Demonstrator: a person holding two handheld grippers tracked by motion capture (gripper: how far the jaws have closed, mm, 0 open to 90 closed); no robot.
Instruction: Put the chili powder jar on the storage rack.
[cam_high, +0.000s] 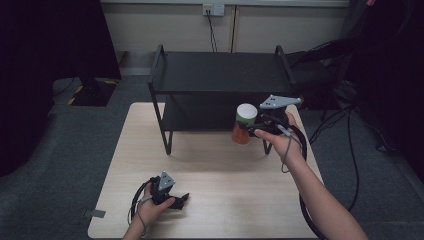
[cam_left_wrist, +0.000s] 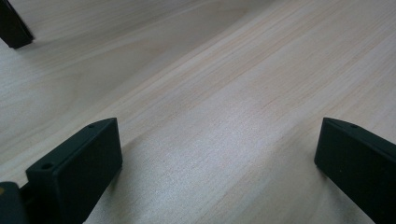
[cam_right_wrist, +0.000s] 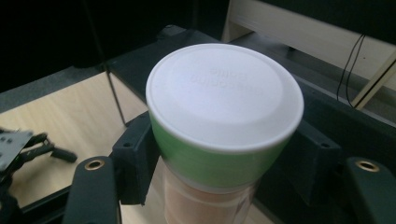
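Observation:
A cup (cam_high: 244, 124) with a white lid, a green band and an orange lower body hangs in the air in front of the black shelf rack (cam_high: 220, 75), at about the height of its lower shelf. My right gripper (cam_high: 248, 131) is shut on it from the right, gripping its body below the lid. In the right gripper view the cup (cam_right_wrist: 224, 135) sits between both jaws with its white lid towards the camera. My left gripper (cam_high: 184, 199) rests on the wooden table (cam_high: 220, 200) near the front edge. Its jaws (cam_left_wrist: 219, 158) stand wide apart over bare wood.
The black two-level shelf rack stands on the far half of the table; one of its feet (cam_left_wrist: 14, 28) shows in the left gripper view. Cables (cam_high: 305, 150) trail from the right gripper past the table's right edge. A wall socket (cam_high: 212, 9) is behind.

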